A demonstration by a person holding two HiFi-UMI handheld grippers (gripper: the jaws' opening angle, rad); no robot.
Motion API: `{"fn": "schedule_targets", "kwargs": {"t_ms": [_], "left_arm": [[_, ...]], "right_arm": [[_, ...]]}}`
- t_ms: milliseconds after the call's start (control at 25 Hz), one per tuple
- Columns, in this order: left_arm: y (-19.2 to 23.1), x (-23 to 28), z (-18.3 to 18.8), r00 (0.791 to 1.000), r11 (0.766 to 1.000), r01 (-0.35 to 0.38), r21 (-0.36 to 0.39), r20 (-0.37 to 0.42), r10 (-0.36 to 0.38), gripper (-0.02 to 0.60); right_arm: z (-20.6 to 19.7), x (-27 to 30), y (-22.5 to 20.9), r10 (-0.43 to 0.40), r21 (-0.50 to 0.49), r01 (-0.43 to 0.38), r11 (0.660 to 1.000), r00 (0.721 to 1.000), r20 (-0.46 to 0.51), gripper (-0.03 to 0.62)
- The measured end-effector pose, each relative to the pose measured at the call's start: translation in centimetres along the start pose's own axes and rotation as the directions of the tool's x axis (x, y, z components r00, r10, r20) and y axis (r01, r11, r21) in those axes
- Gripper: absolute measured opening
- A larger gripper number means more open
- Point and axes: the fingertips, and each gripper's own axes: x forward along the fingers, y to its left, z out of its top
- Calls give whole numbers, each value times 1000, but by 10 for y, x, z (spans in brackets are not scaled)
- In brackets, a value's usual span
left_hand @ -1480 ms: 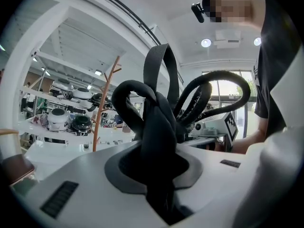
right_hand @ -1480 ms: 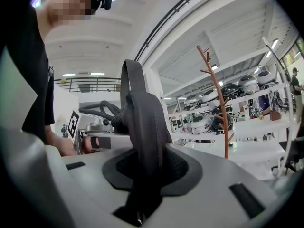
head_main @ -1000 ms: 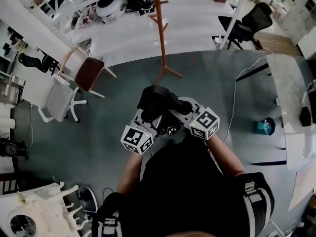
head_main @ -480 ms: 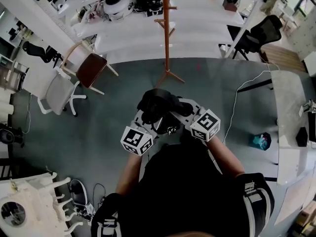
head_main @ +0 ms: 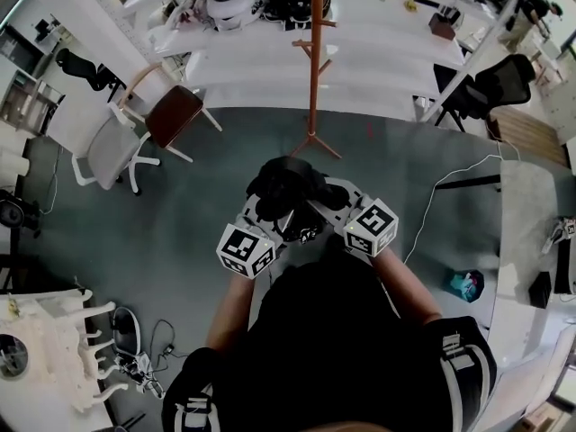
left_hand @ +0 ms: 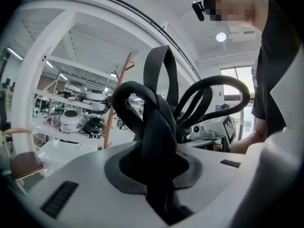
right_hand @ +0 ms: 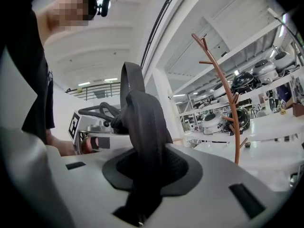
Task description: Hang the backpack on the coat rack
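Closer than a second ago, the rack (head_main: 314,61) stands at the floor's (head_main: 180,214) far edge. Left gripper (left_hand: 159,175) and right gripper (right_hand: 142,175) each clench a strap (left_hand: 161,127), the backpack (head_main: 286,190) in the air between them. They should raise a loop above a peg (right_hand: 205,61), then lower it on.

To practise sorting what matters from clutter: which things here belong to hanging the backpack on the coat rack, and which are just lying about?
Belong to the job:
backpack, held by its straps
coat rack
left gripper
right gripper

Just lying about:
brown chair
white office chair
black office chair
teal object on the floor
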Motion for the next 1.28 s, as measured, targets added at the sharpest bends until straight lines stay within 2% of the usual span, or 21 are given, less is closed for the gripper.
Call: {"fn": "schedule_targets", "kwargs": {"t_ms": [680,1000,1280], "left_arm": [[-10,80,-4,989,988,-148,-41,11,149,89],[-19,99,-3,985,985,-168,-49,25,169,89],[-22,112,-5,988,986,-155,-59,17,156,89]], "right_arm": [[2,-32,-74,135,35,-134,990,990,-39,110],[5,-46,-89,153,7,-153,988,987,-58,110],[4,-53,-101,144,6,-144,990,987,-75,110]]}}
